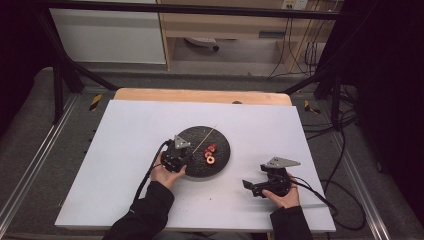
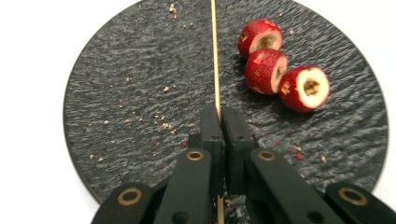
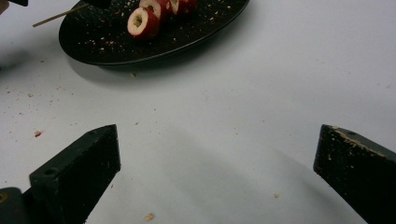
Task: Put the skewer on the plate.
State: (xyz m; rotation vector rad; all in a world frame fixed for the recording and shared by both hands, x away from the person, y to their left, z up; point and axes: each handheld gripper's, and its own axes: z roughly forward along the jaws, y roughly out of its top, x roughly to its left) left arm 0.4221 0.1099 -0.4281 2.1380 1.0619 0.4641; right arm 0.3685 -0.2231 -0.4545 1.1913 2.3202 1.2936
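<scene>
A white sheet (image 1: 125, 150) covers a wooden table (image 1: 200, 95) set inside a dark frame, with grey floor around it and a pale cabinet and loose cables behind. Near the middle of the sheet lies a round black plate (image 1: 220, 162), its rough surface sprinkled with crumbs (image 2: 163, 125).

The left gripper (image 2: 219, 121) sits over the near-left edge of the plate, jaws closed tight on a thin wooden skewer (image 2: 215, 56). The skewer runs away from the jaws across the plate and past its far rim. Just to the right of the skewer, three hollowed red fruit pieces (image 2: 275, 65) lie in a touching row on the plate, their pale cored ends showing.

The right gripper (image 1: 257, 189) hangs low over bare sheet, well apart from the plate on its right side. Its jaws stand wide apart with nothing between them. Small crumbs and red specks dot the sheet near it.
</scene>
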